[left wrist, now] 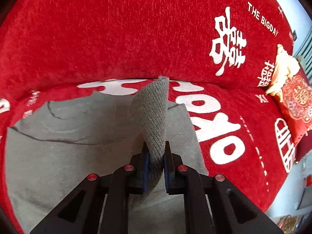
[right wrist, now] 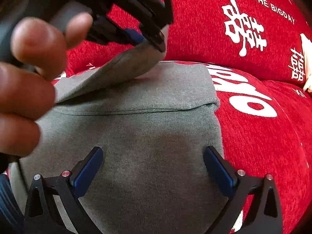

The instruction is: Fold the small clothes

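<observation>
A small grey knit garment [left wrist: 64,146] lies spread on a red sofa seat [left wrist: 234,136]. My left gripper [left wrist: 156,152] is shut on a ribbed grey part of it [left wrist: 156,117], which stands up in a twisted flap above the rest. From the right wrist view, the same gripper [right wrist: 150,39] holds that flap [right wrist: 117,70] lifted over the garment's far part, with a person's hand [right wrist: 29,74] around its handle. My right gripper [right wrist: 154,165] hangs open low over the near part of the garment [right wrist: 156,140], its blue pads [right wrist: 218,169] wide apart and nothing between them.
The sofa back [left wrist: 117,29] rises behind the garment, red with white characters and the words THE BIGDAY. A red patterned cushion [left wrist: 298,101] and a cream object [left wrist: 280,70] lie at the far right of the seat. Bare seat lies to the right of the garment.
</observation>
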